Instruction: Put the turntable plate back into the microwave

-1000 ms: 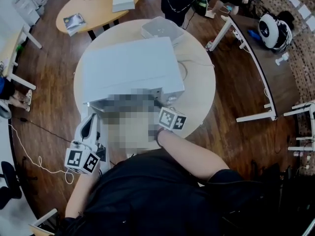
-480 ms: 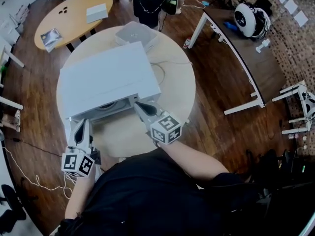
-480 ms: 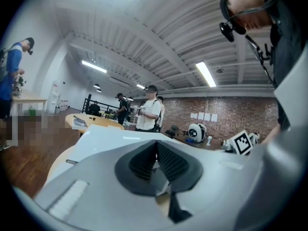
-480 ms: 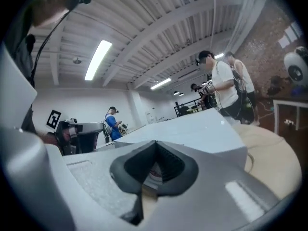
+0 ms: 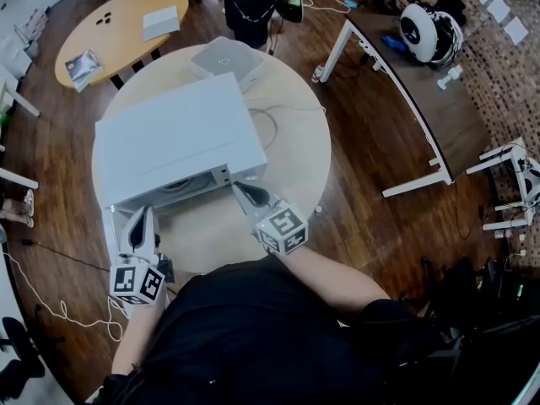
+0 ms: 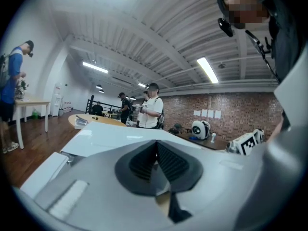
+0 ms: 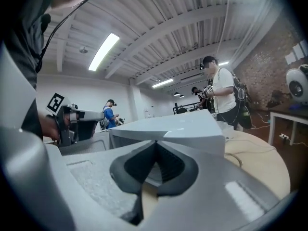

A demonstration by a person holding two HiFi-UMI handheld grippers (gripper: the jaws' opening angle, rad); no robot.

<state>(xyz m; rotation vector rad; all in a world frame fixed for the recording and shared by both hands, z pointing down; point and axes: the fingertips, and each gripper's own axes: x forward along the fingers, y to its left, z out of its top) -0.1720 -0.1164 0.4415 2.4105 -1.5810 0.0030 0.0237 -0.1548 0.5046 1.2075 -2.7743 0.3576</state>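
Right gripper [image 5: 240,191] has its jaws pressed flat together with nothing between them, and its tip sits at the front right corner of the microwave [image 5: 173,133]. The left gripper [image 5: 142,219] is closed the same way and also holds nothing. It lies just beside the open door [image 5: 108,224] at the front left, though whether it touches the door cannot be told. Both reach in over the round table [image 5: 295,175], a pale wooden top on a dark wood floor. The white microwave stands across the middle of this table with its opening toward the person. Behind it, at the far edge of the table, rests a shallow white box [image 5: 221,57]. The turntable plate [image 5: 181,184] lies inside the microwave's cavity, showing only as a pale round shape under the front edge of the roof. A thin cable [image 5: 268,129] curls on the tabletop to the right of the microwave.
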